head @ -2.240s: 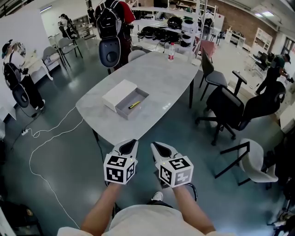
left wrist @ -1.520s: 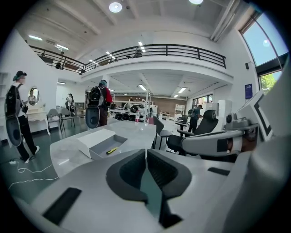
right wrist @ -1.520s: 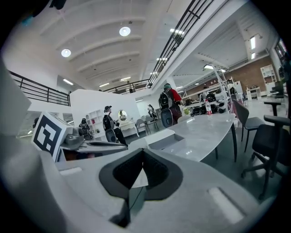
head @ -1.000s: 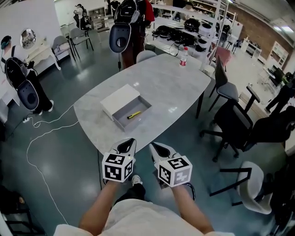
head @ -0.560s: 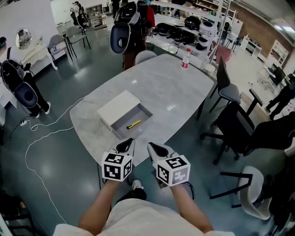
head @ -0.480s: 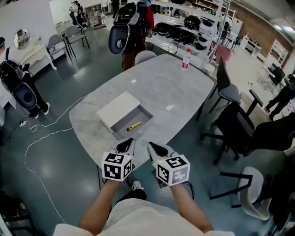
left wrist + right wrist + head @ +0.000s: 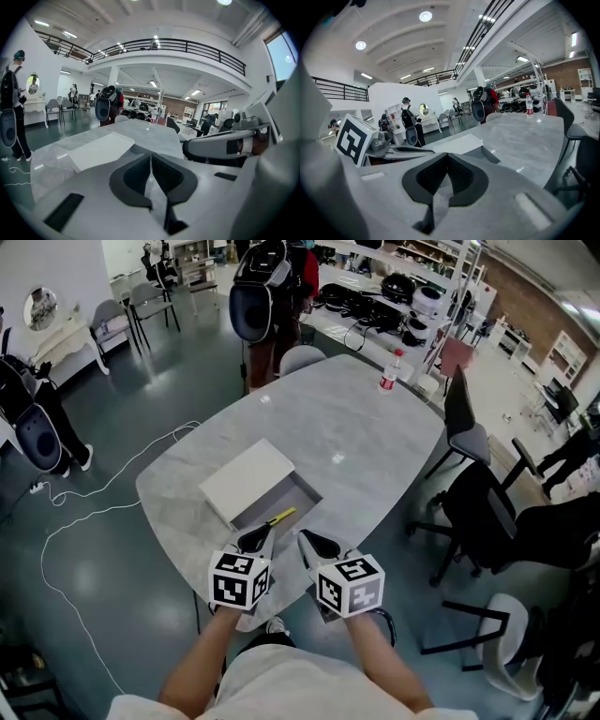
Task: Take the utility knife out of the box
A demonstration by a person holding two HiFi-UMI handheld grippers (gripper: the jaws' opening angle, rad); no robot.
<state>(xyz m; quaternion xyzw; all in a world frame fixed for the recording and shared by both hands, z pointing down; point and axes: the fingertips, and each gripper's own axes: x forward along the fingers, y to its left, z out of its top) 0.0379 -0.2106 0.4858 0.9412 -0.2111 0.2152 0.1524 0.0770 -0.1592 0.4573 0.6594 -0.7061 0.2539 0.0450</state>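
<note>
Head view is showing the change plainly: I am closing in on the table (image 7: 375,442). A couple of seconds ago the box (image 7: 248,482) was lying well ahead of my grippers, with floor showing between us; now its open grey tray (image 7: 302,495) is sitting just beyond my jaw tips, and both grippers are hanging over the table's near edge.

The utility knife (image 7: 283,516) – a slim yellow strip – is lying in that tray, toward its near side and slanting up to the right. It is still untouched in the box, just ahead of the left gripper (image 7: 260,538) and a little to the left of the right gripper (image 7: 312,546).

Both grippers are travelling empty. In the left gripper view the two dark pads are meeting along one line with nothing between them, and the right gripper view is showing the same. So I am judging the approach nearly done and the grasp not yet begun: one pair of jaws will have to part before it can go down into the tray.

As for writing, I am finding none I can read. The cubes on my grippers are carrying only black-and-white square patterns, the box is plain white on top, and the bottle (image 7: 389,374) at the table's far end is wearing a red band – its print is too small to make out.
</note>
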